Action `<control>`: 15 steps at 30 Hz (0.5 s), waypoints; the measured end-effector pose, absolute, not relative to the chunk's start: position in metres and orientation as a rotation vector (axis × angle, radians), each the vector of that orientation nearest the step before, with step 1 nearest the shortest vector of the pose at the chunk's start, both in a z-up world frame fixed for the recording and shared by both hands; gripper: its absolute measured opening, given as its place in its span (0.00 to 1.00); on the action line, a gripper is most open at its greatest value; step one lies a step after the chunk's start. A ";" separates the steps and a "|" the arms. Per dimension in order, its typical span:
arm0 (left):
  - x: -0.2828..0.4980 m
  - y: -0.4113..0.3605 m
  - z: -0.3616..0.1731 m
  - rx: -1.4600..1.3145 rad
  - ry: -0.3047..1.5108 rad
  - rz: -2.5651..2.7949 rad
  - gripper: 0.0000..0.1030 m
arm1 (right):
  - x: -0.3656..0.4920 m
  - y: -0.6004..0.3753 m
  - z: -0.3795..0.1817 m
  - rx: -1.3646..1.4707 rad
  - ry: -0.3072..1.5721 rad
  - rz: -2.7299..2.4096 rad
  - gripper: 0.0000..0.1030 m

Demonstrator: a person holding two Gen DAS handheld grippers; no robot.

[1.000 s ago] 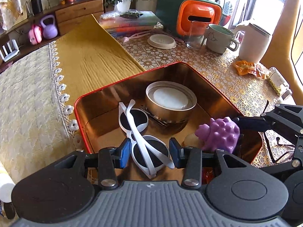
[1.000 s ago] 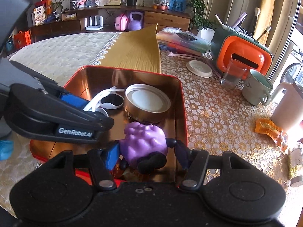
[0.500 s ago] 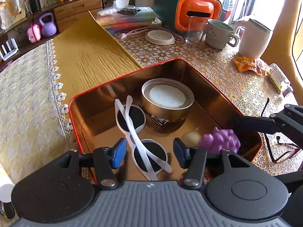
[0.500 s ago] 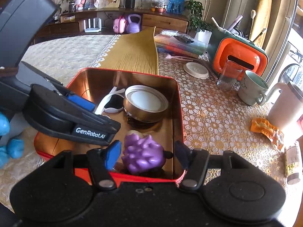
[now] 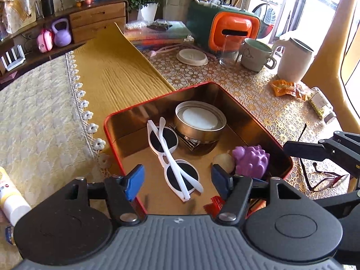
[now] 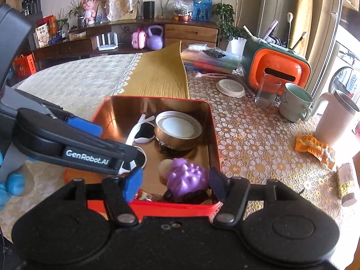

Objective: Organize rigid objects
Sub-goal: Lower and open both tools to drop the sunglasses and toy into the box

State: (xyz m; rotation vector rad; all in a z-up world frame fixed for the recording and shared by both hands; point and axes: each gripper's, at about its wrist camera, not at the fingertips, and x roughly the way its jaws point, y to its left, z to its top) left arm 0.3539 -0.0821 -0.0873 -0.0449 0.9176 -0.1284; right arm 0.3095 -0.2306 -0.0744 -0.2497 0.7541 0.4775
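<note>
The red-rimmed tin (image 5: 254, 112) sits on the desk (image 5: 258, 96) and serves as the landmark. Inside it, white sunglasses (image 5: 173, 157) lie folded near the middle. A round metal lid (image 5: 200, 123) rests toward the tin's far side, just beside the sunglasses. A purple spiky toy (image 6: 187, 178) stands in the near right corner; a pale rounded thing touches it, possibly part of the toy.

The left hand-held gripper (image 5: 176, 178) hovers above the sunglasses, released; its jaws have just been opening and the pads touch nothing. The right hand-held gripper (image 6: 175, 183) hangs over the tin's near edge with the toy between its pads. It too is released and has just been opening a little. Red-framed glasses (image 5: 326, 180) lie on the desk just to the right of the tin.
</note>
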 end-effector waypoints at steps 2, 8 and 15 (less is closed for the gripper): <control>0.348 -0.079 -0.081 -0.047 0.902 -0.133 0.63 | 0.306 -0.231 -0.071 -0.234 0.753 0.476 0.66; 0.327 -0.069 -0.065 -0.023 0.855 -0.120 0.70 | 0.293 -0.227 -0.061 -0.206 0.747 0.486 0.71; 0.305 -0.053 -0.052 -0.032 0.833 -0.117 0.70 | 0.277 -0.222 -0.051 -0.165 0.741 0.497 0.79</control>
